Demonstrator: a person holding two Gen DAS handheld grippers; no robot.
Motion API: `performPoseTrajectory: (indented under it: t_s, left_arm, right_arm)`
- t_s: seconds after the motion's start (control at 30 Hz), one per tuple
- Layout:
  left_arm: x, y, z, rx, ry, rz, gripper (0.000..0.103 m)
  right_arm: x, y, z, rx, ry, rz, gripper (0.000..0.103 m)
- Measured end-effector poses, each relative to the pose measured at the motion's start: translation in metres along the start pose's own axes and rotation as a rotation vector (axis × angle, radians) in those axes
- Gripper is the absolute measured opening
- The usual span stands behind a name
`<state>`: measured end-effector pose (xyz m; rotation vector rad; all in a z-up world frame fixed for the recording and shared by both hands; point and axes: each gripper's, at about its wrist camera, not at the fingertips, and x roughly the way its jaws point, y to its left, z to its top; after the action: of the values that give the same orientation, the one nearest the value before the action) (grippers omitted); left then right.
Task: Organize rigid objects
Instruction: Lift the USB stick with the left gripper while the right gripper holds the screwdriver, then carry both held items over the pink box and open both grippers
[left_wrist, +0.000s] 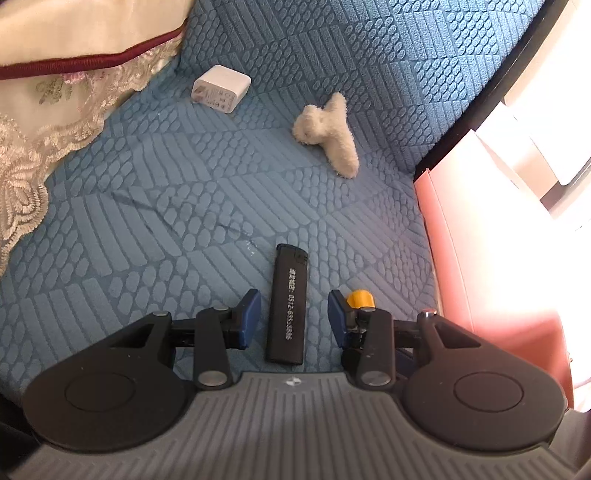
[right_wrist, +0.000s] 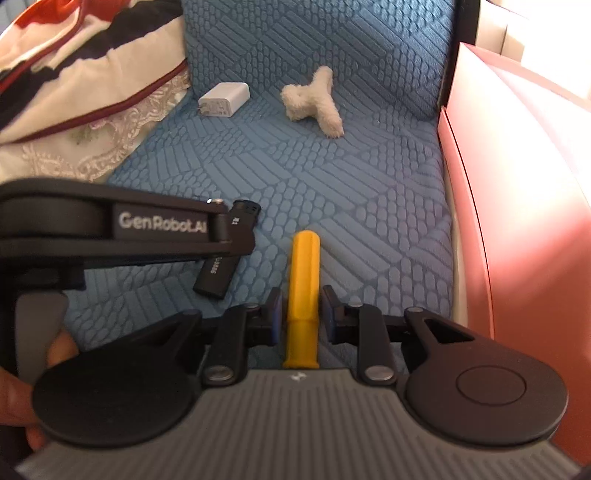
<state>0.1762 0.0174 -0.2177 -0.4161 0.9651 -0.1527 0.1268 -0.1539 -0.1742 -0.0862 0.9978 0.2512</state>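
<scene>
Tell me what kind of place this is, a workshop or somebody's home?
Most likely a home, on a sofa or bed. The surface is a blue quilted cover, a lace-trimmed pillow lies at its left, and a white phone charger and fluffy hair claw sit loose on it.

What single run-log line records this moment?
left gripper: open, straddling black lighter | right gripper: open, straddling yellow bar | white charger, fluffy clip: untouched behind

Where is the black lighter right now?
The lighter lies flat on the blue cushion between the open left gripper's fingers, untouched; in the right wrist view it sits left of the yellow piece.
</scene>
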Motion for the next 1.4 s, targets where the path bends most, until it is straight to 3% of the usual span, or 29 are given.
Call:
performPoseTrajectory:
  t_s: [0.27, 0.43, 0.6, 0.9, 1.1, 1.4]
  left_arm:
    - [0.004, -0.008, -0.002, 0.062, -0.015, 0.016, 0.046]
    - [0.01, -0.023, -0.007, 0.168, -0.048, 0.094, 0.044]
    - [0.017, -0.038, -0.01, 0.284, -0.064, 0.192, 0.028]
    - [0.008, -0.025, -0.005, 0.174, -0.095, 0.156, 0.027]
    - [-0.008, -0.02, 0.006, 0.114, -0.102, 0.088, 0.027]
    - [-0.036, -0.026, 0.016, 0.101, -0.147, 0.031, 0.027]
  right_arm:
    - [-0.004, -0.011, 0.003, 0.049, -0.03, -0.052, 0.02]
    - [0.001, -0.027, 0.002, 0.13, -0.022, -0.09, 0.02]
    - [0.001, -0.026, 0.002, 0.113, -0.024, -0.112, 0.02]
    - [-0.007, -0.03, 0.002, 0.14, -0.035, -0.085, 0.02]
    - [-0.02, -0.032, 0.005, 0.145, -0.04, -0.039, 0.02]
    - [-0.058, -0.028, 0.013, 0.133, -0.115, -0.031, 0.02]
